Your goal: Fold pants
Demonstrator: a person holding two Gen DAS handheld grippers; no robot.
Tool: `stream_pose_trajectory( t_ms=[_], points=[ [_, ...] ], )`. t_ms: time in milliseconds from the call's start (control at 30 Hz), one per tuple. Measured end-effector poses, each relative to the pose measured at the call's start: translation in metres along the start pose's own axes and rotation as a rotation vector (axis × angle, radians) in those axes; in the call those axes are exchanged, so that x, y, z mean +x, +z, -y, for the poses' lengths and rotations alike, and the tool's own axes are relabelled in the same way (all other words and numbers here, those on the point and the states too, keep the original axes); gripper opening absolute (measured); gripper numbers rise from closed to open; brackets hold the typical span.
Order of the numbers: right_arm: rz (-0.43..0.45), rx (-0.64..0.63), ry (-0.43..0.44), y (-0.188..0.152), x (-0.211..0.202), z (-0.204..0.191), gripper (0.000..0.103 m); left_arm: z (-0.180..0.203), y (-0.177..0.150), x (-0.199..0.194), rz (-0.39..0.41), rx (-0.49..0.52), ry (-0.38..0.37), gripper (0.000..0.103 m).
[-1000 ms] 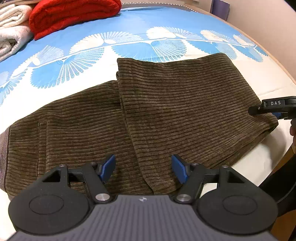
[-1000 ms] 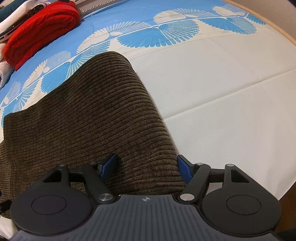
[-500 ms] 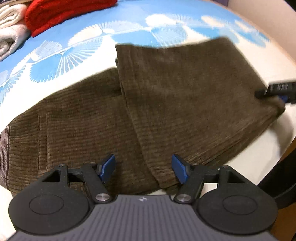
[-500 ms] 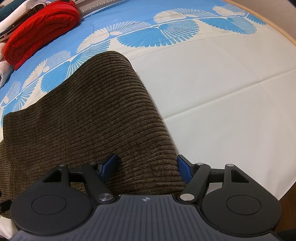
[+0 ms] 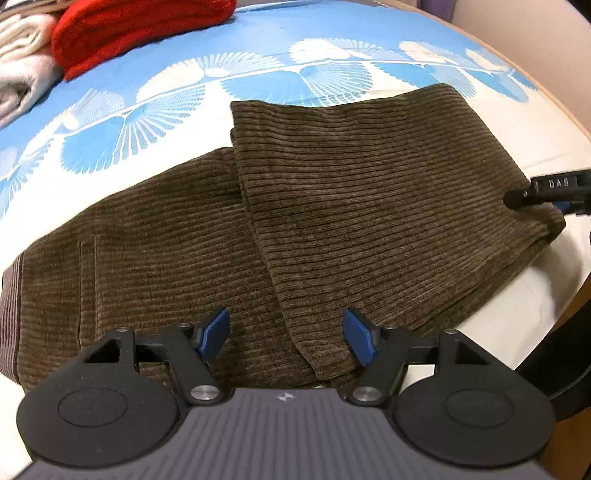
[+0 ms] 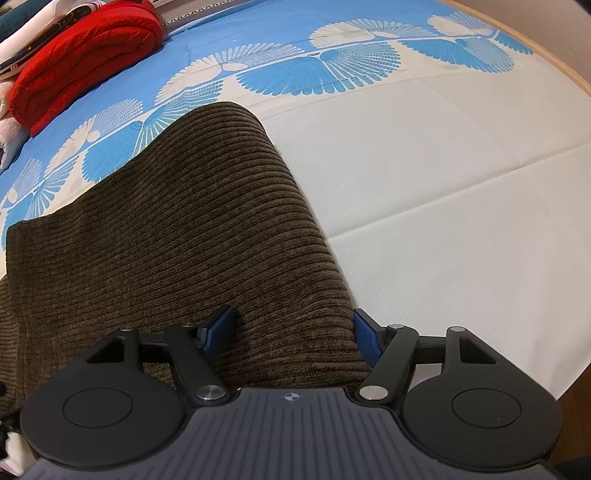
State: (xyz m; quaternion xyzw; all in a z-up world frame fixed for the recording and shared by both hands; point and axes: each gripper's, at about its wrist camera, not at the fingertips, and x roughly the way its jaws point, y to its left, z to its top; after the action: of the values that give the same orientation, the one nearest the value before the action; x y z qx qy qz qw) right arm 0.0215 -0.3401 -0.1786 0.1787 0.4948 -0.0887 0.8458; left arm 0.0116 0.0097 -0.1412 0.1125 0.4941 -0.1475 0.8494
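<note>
Brown corduroy pants (image 5: 369, 206) lie flat on the bed, with the leg half folded over onto the waist half. In the left wrist view my left gripper (image 5: 287, 338) stands open over the near edge, and the corner of the folded layer lies between its blue pads without being pinched. My right gripper (image 6: 292, 334) is open too, straddling the rounded fold of the pants (image 6: 184, 258) at their right end. One of its fingers (image 5: 546, 186) shows lying over that fold in the left wrist view.
A blue and white fan-print sheet (image 6: 443, 184) covers the bed. A folded red blanket (image 5: 140, 29) and white towels (image 5: 22, 74) sit at the far left. The bed's wooden edge (image 6: 554, 62) curves along the right.
The left wrist view shook briefly and has settled back. The pants and both grippers stand where they were.
</note>
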Motion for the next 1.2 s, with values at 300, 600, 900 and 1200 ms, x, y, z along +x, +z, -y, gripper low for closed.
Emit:
stream_pose_trajectory(
  t_ms=[300, 600, 900, 1200],
  points=[
    [0.002, -0.006, -0.002, 0.000, -0.001, -0.001, 0.068, 0.001, -0.002, 0.004, -0.008, 0.010, 0.012, 0.074],
    [0.003, -0.007, -0.003, -0.001, -0.001, -0.001, 0.068, 0.003, -0.002, 0.010, -0.046, 0.028, 0.015, 0.075],
    [0.005, -0.010, -0.004, 0.000, -0.001, -0.001, 0.068, 0.000, 0.001, -0.001, 0.012, -0.016, -0.011, 0.074],
    [0.009, -0.010, -0.008, 0.000, -0.001, -0.002, 0.063, 0.000, 0.000, -0.003, 0.027, -0.007, -0.017, 0.074]
  ],
)
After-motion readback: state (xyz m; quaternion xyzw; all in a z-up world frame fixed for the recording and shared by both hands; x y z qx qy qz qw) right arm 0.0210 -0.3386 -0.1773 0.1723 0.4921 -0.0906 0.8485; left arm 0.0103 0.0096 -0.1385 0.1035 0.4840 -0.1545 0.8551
